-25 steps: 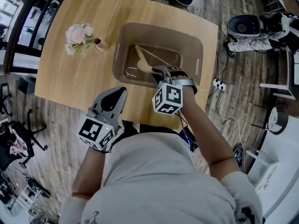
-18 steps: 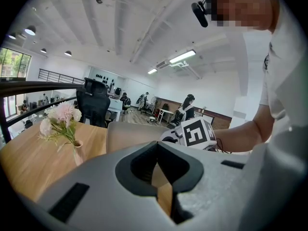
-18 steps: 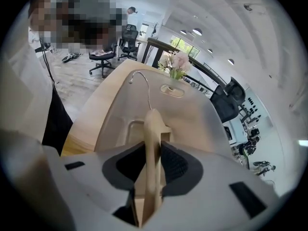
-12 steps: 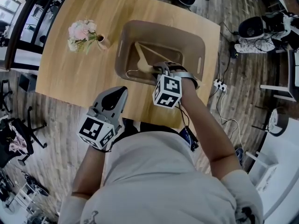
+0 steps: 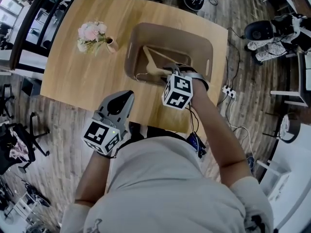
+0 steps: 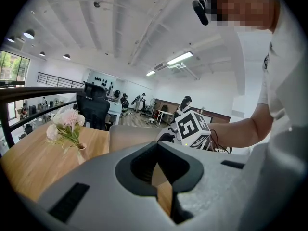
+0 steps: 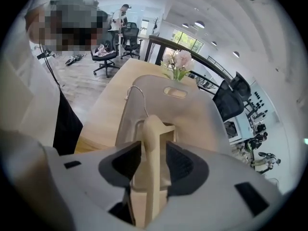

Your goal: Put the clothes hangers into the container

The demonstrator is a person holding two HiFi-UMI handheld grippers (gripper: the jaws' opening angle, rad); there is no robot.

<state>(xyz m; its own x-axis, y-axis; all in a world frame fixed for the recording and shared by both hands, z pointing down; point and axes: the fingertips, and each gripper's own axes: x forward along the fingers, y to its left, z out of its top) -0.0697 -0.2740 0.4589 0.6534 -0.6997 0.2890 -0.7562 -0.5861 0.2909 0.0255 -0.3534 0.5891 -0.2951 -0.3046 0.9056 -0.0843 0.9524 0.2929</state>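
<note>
A pale wooden hanger (image 5: 154, 57) with a wire hook lies inside the beige plastic container (image 5: 204, 47) on the table. My right gripper (image 5: 172, 72) reaches over the container's near wall. In the right gripper view the hanger (image 7: 153, 143) stands edge-on between the pads. The jaws are opening, and a gap shows on the left side of the wood. The right gripper (image 7: 154, 165) points down into the container (image 7: 197, 114). My left gripper (image 5: 120, 101) hangs over the table's near edge, its jaws together and holding nothing. The left gripper view shows this gripper (image 6: 161, 177) facing the container (image 6: 127, 136).
A small vase of pink flowers (image 5: 92, 34) stands on the wooden table (image 5: 73, 81), left of the container. Office chairs, cables and equipment sit on the floor around the table. The person's body is close to the table's near edge.
My right gripper stays at the container's near wall with the hanger end, drifting slightly right and away. The left gripper has not moved.
</note>
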